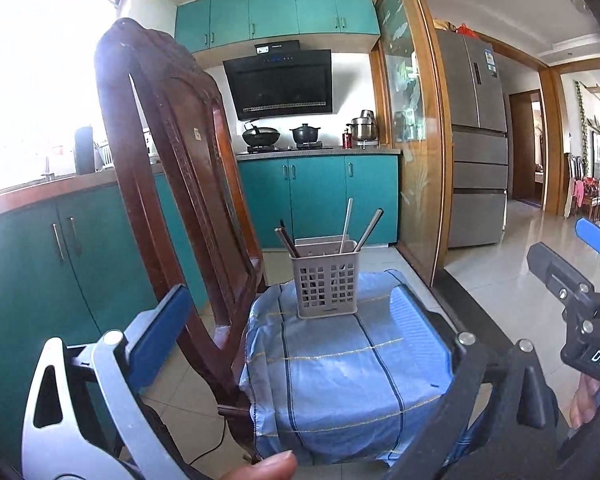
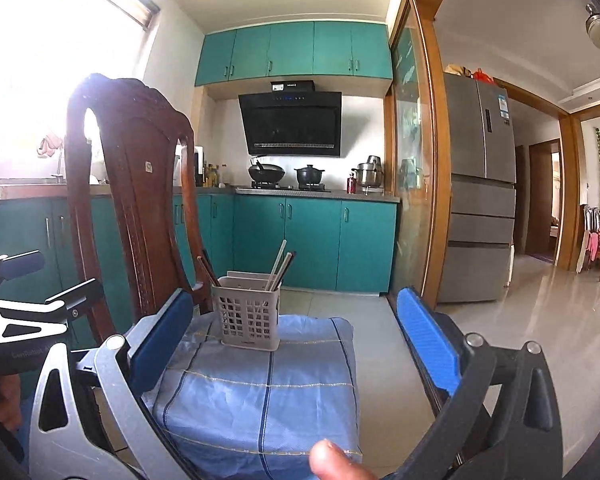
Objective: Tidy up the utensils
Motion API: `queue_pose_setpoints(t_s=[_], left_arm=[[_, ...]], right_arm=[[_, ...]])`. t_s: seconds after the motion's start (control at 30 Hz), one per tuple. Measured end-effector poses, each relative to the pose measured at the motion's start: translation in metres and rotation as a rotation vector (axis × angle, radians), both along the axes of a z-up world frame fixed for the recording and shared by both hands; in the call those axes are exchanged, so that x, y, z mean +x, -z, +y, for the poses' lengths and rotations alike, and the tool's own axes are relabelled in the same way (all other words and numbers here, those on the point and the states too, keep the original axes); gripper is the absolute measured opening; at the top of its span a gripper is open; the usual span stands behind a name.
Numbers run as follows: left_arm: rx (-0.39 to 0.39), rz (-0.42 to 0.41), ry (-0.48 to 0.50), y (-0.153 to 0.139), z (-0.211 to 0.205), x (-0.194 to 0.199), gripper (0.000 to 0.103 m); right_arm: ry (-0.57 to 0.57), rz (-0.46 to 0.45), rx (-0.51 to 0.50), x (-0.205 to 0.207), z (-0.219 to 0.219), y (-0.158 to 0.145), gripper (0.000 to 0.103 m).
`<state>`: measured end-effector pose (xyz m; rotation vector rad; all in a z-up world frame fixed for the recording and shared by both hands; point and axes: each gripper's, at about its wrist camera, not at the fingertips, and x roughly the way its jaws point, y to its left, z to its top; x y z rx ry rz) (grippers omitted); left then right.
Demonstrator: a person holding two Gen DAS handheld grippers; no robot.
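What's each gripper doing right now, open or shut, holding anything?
Left gripper: open, holding nothing.
Right gripper: open, holding nothing.
Both are short of the utensil basket on the blue cloth.

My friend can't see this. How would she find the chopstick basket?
Look for the dark wooden chair with a blue checked cloth over its seat. The basket stands on that cloth: small, pale grey, full of square holes, with chopsticks poking out.

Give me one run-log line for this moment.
left gripper: open, empty | right gripper: open, empty | utensil holder: upright on blue cloth, chopsticks inside | chair: beside it
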<state>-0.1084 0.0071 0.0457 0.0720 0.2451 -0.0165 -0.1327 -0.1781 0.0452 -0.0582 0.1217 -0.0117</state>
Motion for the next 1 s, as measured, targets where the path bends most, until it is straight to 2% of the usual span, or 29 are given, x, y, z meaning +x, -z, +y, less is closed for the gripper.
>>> queue_pose_setpoints(t_s=[0.33, 1.0], left_arm=[[-0.025, -0.008, 0.005, -0.003, 0.009, -0.005, 0.099], [0.002, -0.010, 0.004, 0.000, 0.004, -0.007, 0.099]], right_arm=[[0.005, -0.029, -0.030, -0.010, 0.009, -0.005, 0.100], [0.012, -0.039, -0.026, -0.017, 0.010, -0.008, 0.100]])
